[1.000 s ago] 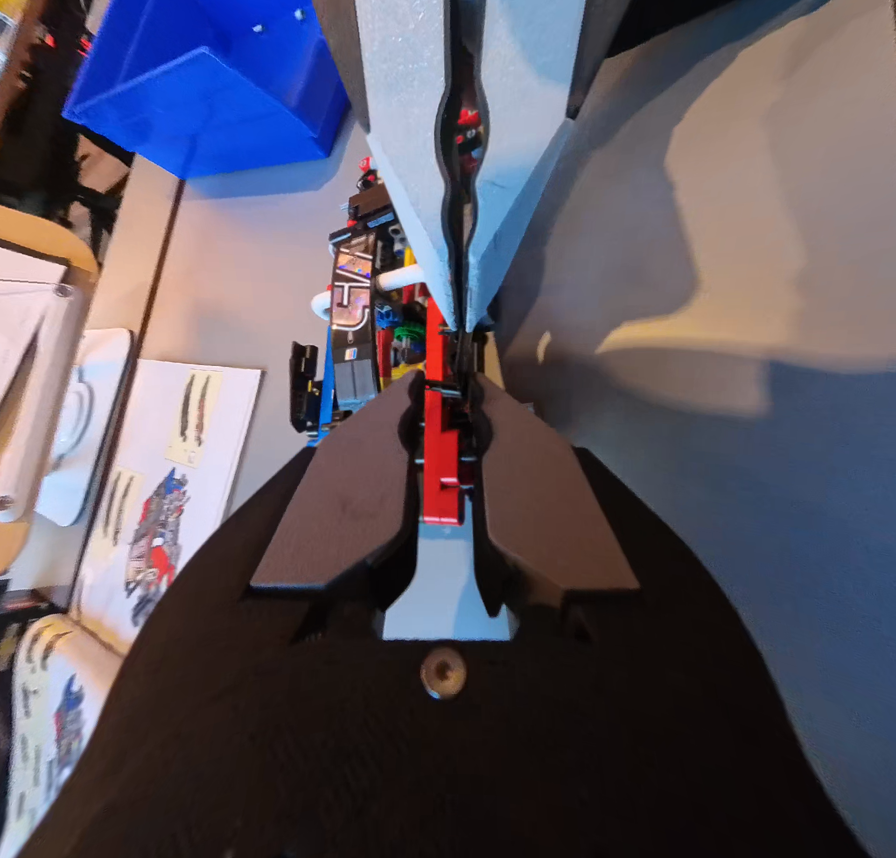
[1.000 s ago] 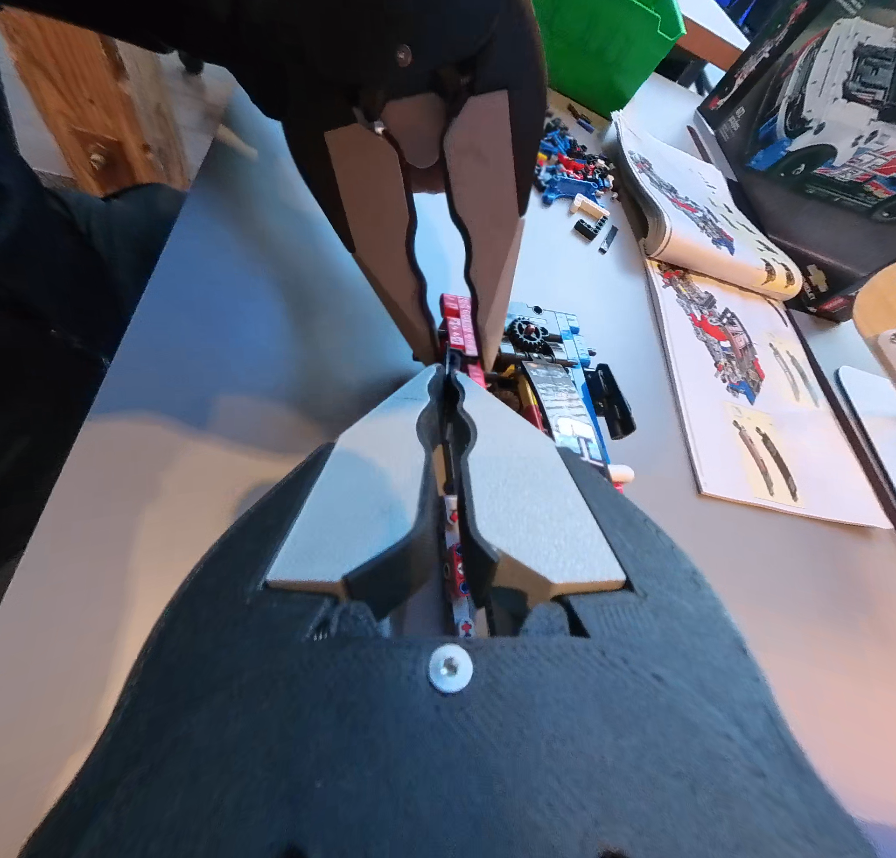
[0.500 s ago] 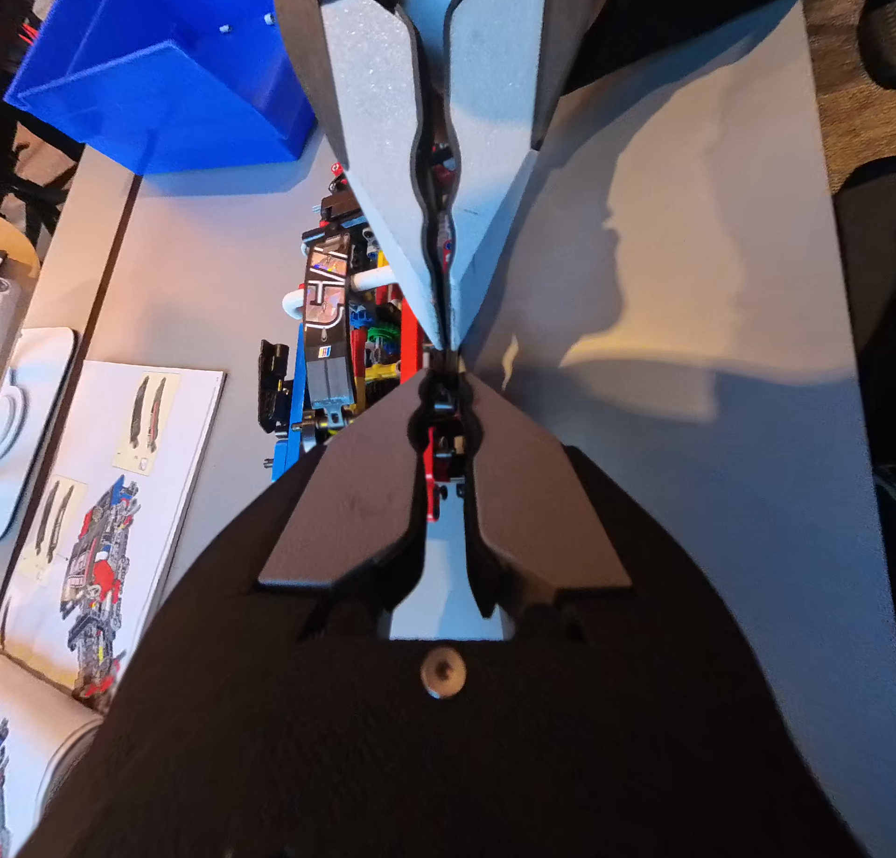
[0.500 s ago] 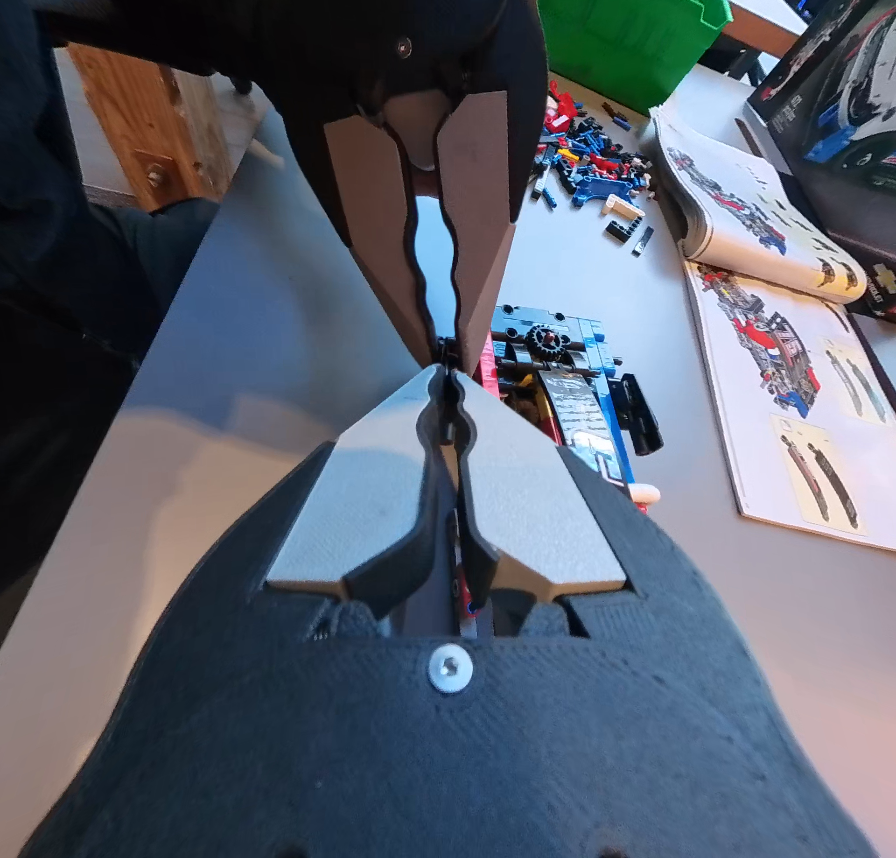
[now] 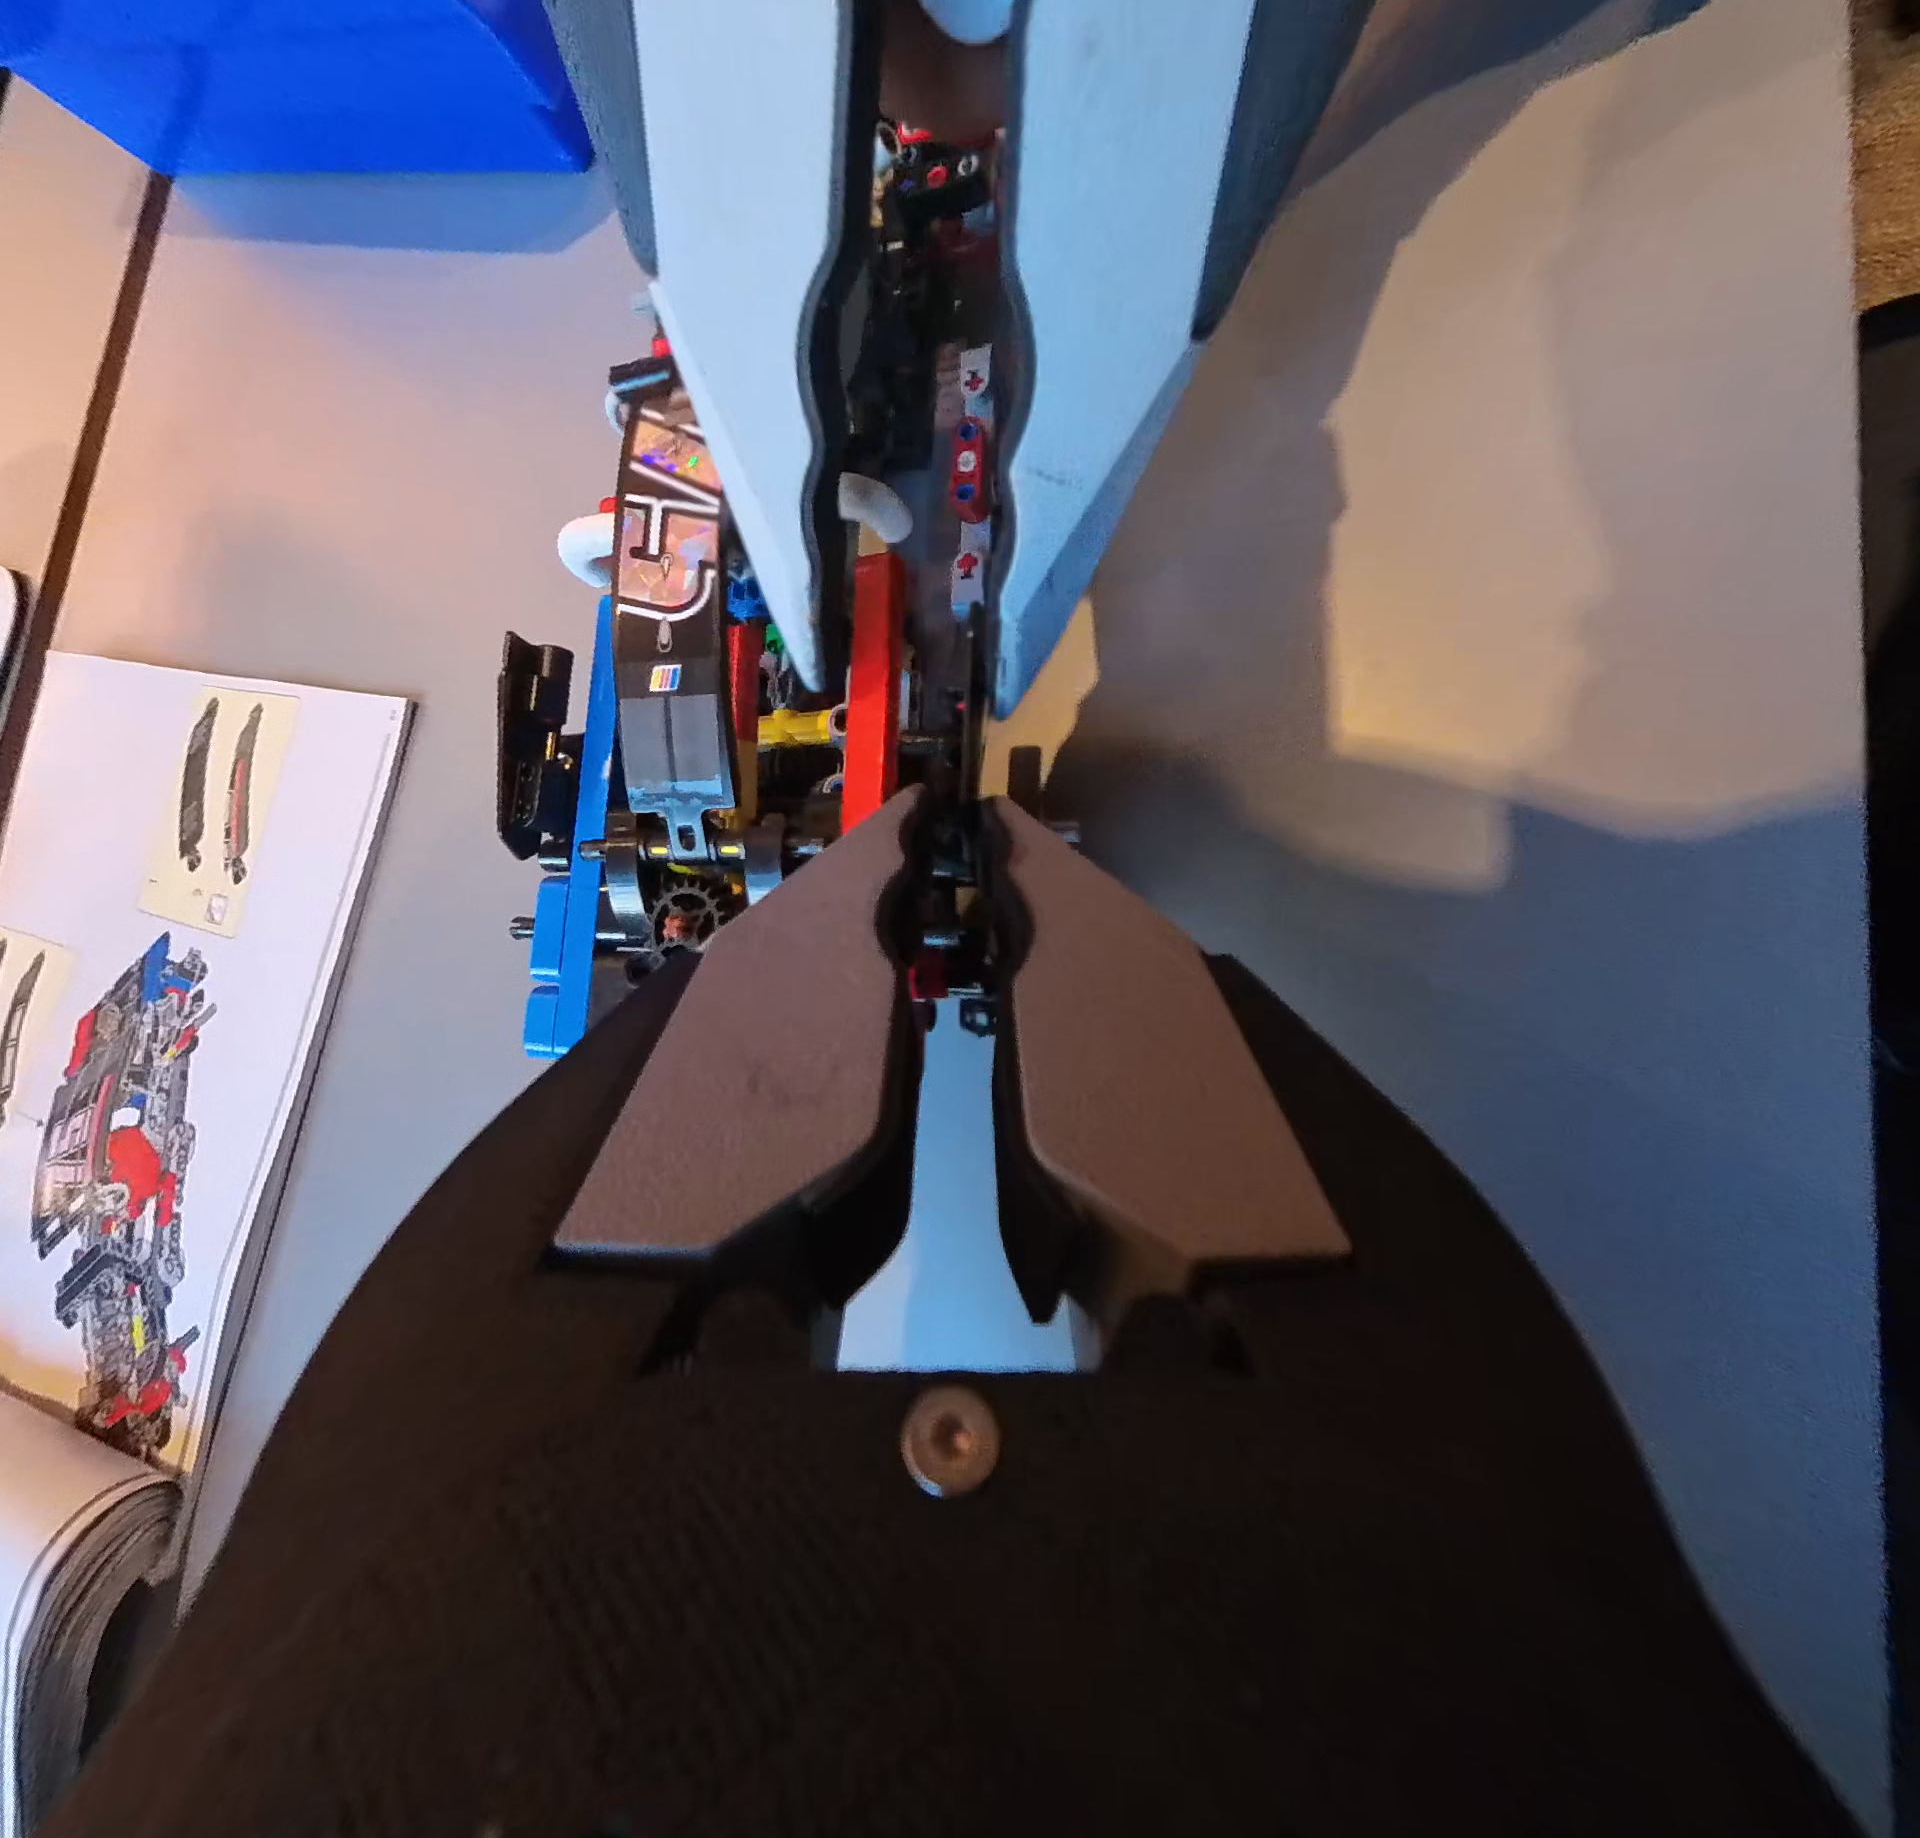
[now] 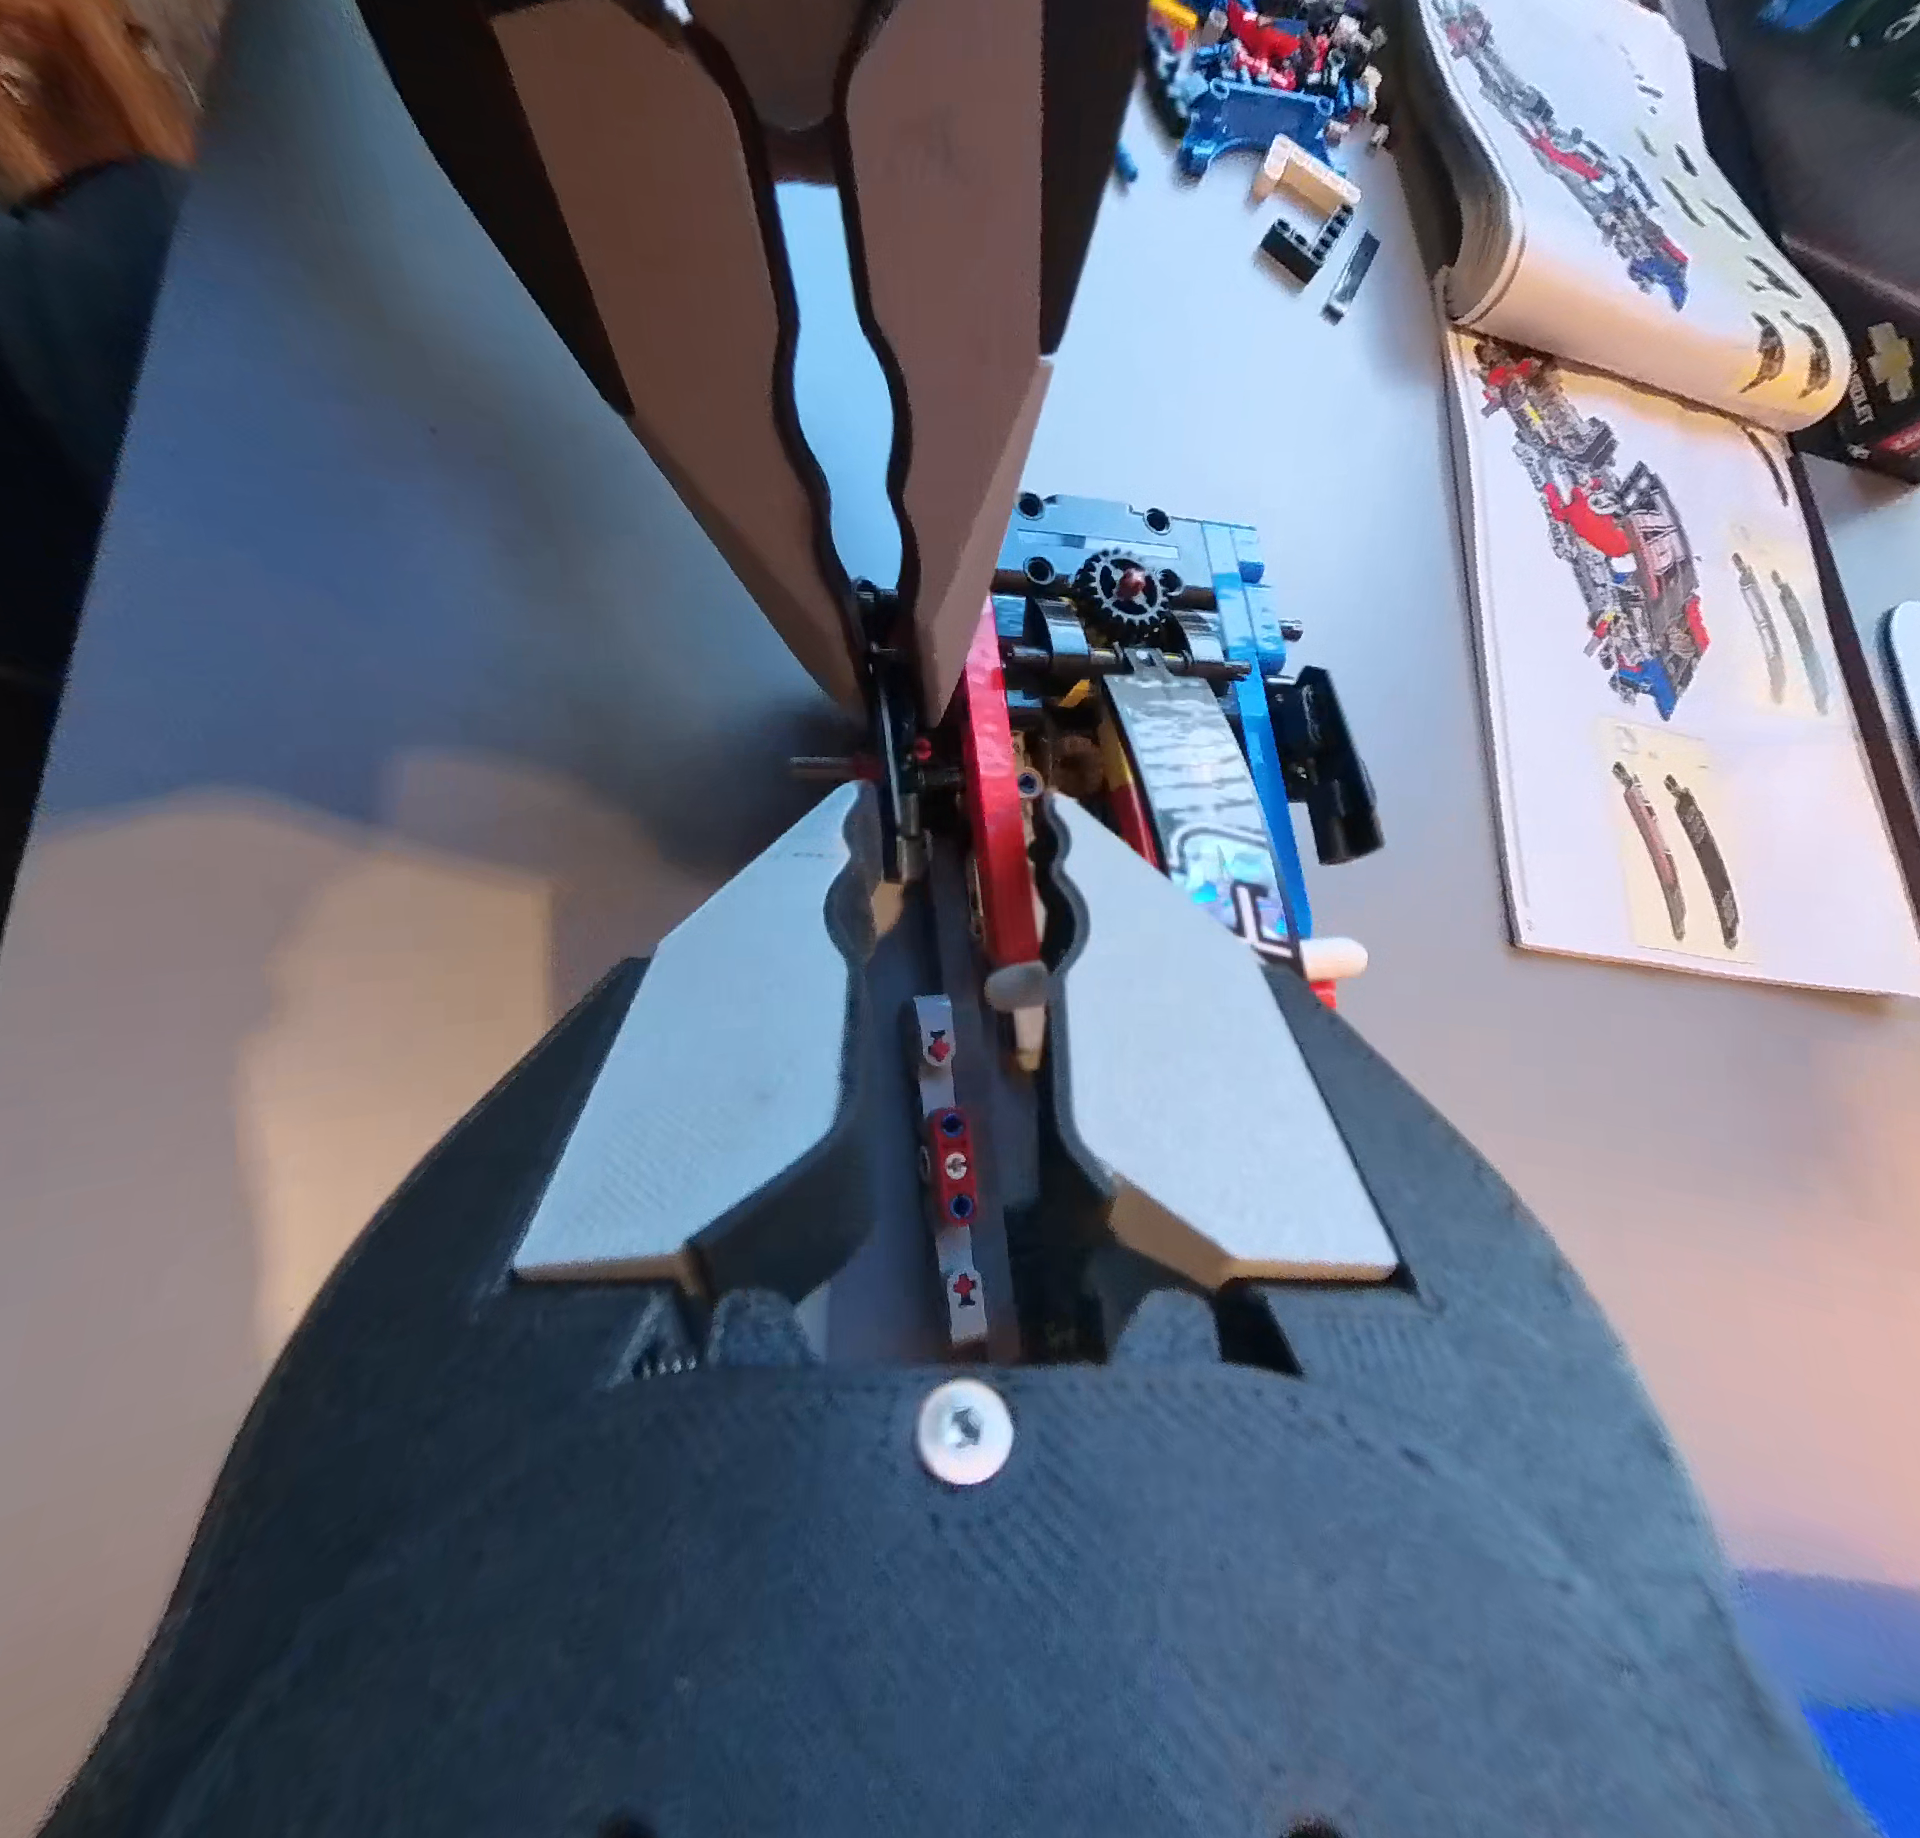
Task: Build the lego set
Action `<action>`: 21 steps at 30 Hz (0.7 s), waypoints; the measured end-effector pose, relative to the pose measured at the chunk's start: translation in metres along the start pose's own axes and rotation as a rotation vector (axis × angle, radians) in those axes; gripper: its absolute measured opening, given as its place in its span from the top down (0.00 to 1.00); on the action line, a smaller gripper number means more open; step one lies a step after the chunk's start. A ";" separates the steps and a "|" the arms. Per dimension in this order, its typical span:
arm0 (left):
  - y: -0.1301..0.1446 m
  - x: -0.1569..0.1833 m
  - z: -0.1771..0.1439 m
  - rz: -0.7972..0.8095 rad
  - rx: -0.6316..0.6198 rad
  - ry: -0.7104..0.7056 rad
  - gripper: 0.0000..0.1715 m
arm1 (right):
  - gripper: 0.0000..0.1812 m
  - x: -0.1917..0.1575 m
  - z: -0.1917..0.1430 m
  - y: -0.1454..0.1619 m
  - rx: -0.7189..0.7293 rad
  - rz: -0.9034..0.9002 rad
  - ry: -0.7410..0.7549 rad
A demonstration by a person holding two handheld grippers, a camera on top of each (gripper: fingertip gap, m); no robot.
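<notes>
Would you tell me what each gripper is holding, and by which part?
The left gripper pinches the thin black piece at the Lego car model's end beside the red beam. The right gripper is open, holding nothing.

Lego model [image 6: 1132, 749] lies on the table [image 6: 520, 645], instruction booklet [image 6: 1662, 645] right, loose pieces [image 6: 1257, 32] beyond

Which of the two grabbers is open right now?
The right hand-held gripper, with light grey fingers, is open. The left hand-held gripper, with brown fingers, is pinched shut on the car's thin black piece.
</notes>
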State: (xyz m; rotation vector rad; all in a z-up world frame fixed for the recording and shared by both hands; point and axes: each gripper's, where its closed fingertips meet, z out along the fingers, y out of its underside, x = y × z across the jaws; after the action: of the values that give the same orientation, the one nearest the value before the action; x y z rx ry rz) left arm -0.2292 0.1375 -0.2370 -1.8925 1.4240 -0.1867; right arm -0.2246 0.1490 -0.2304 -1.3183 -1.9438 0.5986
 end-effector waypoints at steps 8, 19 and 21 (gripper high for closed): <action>-0.004 -0.003 -0.002 -0.083 0.031 0.103 0.97 | 0.86 0.002 0.009 0.000 -0.025 0.020 -0.045; -0.002 -0.005 -0.002 -0.176 0.038 0.231 0.97 | 0.89 0.002 0.009 -0.001 -0.026 0.047 -0.081; -0.002 -0.005 -0.002 -0.186 0.039 0.261 0.97 | 0.89 0.002 0.009 -0.001 -0.037 0.056 -0.094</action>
State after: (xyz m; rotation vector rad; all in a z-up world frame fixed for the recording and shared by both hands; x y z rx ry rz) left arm -0.2308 0.1414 -0.2322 -2.0237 1.3971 -0.5653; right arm -0.2329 0.1506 -0.2352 -1.3938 -2.0075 0.6653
